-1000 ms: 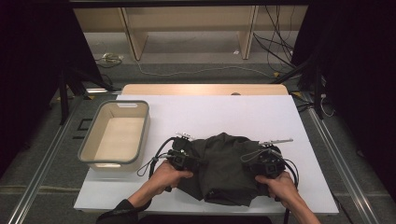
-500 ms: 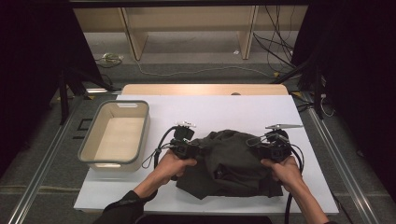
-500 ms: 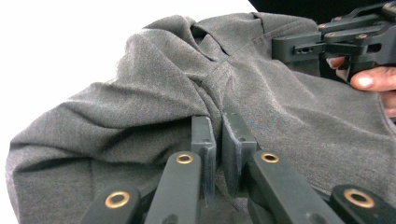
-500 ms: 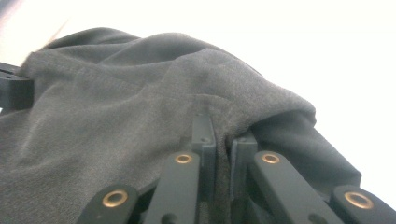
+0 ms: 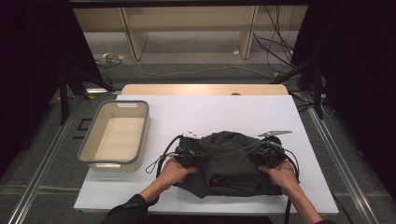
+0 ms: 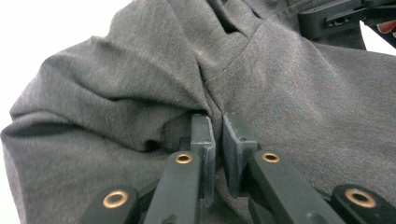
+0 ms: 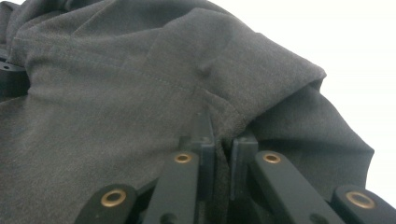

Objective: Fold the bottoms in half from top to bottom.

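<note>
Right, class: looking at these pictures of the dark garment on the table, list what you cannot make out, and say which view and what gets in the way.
- What kind of garment it is: bunched up in the high view, too close in both gripper views.
- Left claw tips: buried in a fold, left gripper view.
- Right claw tips: sunk in cloth, right gripper view.
- Table under the garment: covered, high view.
- Bin near wall, inside face: hidden by its rim, high view.

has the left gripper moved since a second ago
Yes. In the high view the left gripper has shifted up the table, away from the person, judged against the beige bin beside it.
</note>
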The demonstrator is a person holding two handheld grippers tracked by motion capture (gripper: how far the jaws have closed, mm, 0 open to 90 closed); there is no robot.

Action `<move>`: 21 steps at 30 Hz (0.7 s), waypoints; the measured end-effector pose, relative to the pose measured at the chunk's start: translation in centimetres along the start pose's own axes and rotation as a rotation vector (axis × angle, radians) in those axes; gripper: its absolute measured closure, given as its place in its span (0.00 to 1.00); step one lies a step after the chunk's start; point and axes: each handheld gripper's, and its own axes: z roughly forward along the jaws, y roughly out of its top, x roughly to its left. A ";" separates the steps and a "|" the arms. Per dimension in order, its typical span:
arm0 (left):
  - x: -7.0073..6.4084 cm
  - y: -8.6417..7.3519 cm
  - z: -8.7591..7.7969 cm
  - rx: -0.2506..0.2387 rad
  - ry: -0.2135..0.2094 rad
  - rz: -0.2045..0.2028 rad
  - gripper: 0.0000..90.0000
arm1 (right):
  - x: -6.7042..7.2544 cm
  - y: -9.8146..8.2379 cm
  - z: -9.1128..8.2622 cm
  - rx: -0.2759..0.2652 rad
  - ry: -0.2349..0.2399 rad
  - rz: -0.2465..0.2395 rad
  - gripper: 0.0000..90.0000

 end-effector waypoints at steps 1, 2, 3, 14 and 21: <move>0.2 -0.1 -0.1 0.003 -0.009 -0.008 0.92 | 0.0 -0.1 -0.1 0.002 0.004 0.006 0.94; 0.2 -0.1 -0.1 0.003 -0.009 -0.008 0.92 | 0.0 -0.1 -0.1 0.002 0.004 0.006 0.94; 0.2 -0.4 -0.3 0.005 -0.013 -0.017 0.92 | -0.1 -0.3 -0.3 0.005 0.017 0.012 0.93; -0.9 0.4 -2.9 -0.022 0.015 -0.020 0.67 | -0.4 -0.5 -1.8 -0.007 -0.021 0.039 0.52; -2.0 1.8 -3.8 -0.071 0.014 0.011 0.58 | 0.6 0.8 -3.3 -0.122 -0.064 0.005 0.55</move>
